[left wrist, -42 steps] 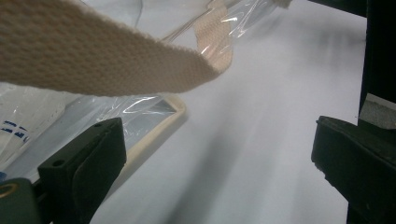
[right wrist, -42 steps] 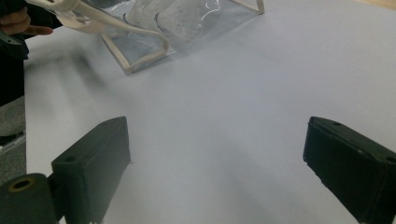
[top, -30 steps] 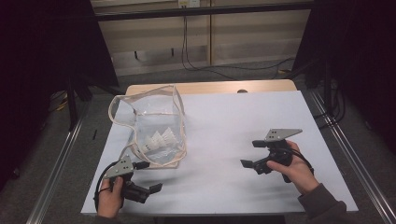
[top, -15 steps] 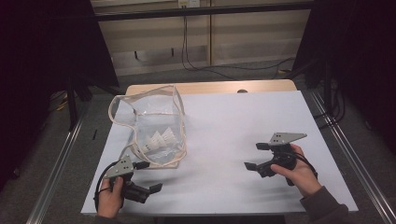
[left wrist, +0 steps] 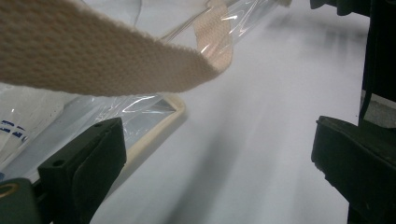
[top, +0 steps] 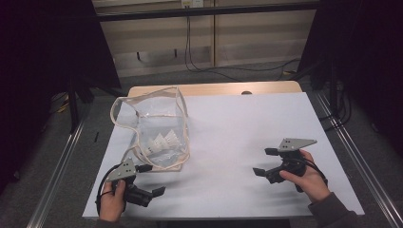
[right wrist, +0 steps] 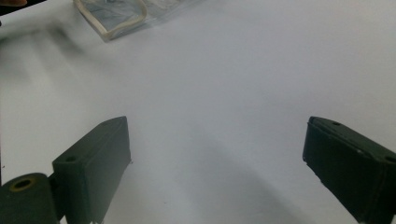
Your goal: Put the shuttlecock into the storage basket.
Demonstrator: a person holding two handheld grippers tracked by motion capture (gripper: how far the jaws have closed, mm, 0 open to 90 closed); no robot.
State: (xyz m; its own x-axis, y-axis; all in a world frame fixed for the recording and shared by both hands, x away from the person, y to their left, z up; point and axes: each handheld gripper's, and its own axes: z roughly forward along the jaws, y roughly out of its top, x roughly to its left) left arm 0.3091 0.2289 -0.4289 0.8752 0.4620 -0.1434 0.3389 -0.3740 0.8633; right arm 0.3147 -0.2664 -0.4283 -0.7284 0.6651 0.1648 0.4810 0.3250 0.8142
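Bag [top: 159,128]: one, clear plastic, cream webbing trim, just ahead of your left gripper [top: 151,179] | shuttlecocks [top: 163,141]: roughly three, white, inside | both grippers, right gripper [top: 266,161] included: jaws wide apart, holding nothing.

White-topped bench [top: 237,123]; clear bag [top: 159,128] with cream trim lies at 10 o'clock, shuttlecocks [top: 161,141] inside.

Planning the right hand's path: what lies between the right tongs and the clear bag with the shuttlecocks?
Nothing: in the high view only bare white table top lies between the right tongs and the clear bag; the right gripper view shows the same.
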